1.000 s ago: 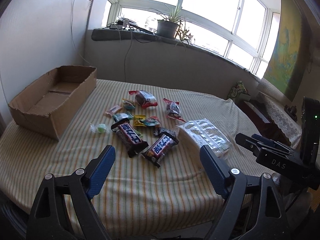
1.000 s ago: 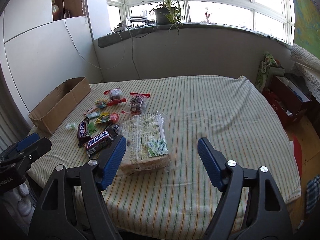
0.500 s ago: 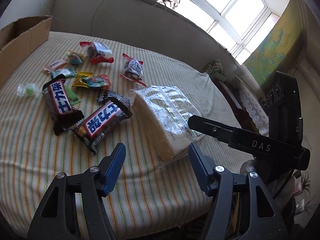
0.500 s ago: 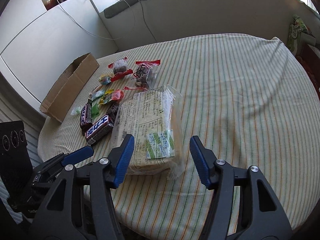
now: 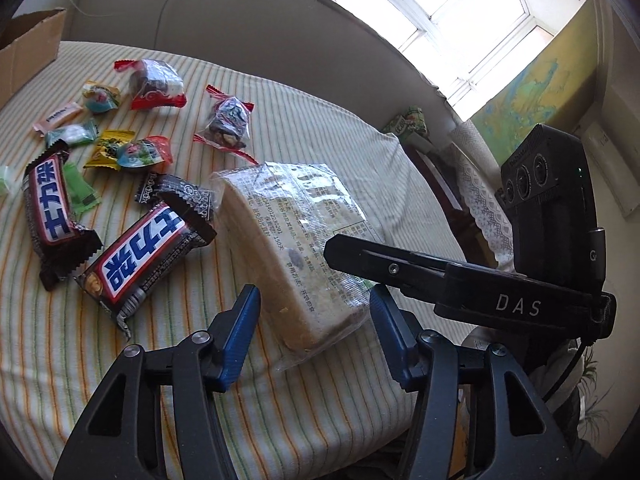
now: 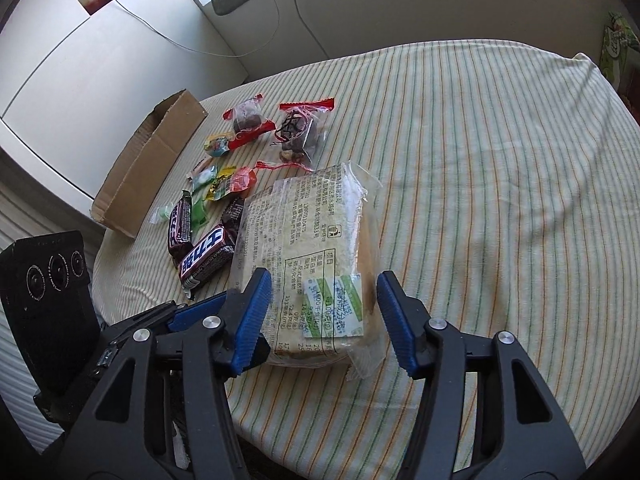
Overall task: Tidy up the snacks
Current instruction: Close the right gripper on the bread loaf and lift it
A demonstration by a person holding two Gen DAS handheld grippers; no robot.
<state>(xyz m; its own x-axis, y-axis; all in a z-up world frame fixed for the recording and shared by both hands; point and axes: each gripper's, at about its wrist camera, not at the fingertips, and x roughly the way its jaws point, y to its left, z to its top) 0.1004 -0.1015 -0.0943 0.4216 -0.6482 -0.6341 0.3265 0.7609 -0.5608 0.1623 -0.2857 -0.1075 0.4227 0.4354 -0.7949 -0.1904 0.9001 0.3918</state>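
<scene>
Cardboard box [image 6: 148, 172] sits open at the far left of the striped table [image 6: 500, 168], nothing visible in it, so sorting has, I judge, barely begun. Right of it lies the scatter I count: two dark chocolate bars [image 5: 136, 260], two red-trimmed clear packets [image 6: 298, 132] of dark sweets, and roughly seven small wrapped candies [image 5: 132, 152], some overlapping too much to be sure. Furthest right is one clear-wrapped block of sliced bread [image 6: 316, 248], near the table's front edge. Both my tools are on it: my left fingers [image 5: 314, 328] have just been closing and stand half open, straddling its near corner, pads not visibly pressing the wrap. My right fingers [image 6: 324, 316] have likewise just been closing, half open over the labelled end, the loaf between them, no firm squeeze that I can see. The step in hand looks like a two-handed pickup of the bread. Next I must close gently, since it would crush, and lift both ends level toward the box.
</scene>
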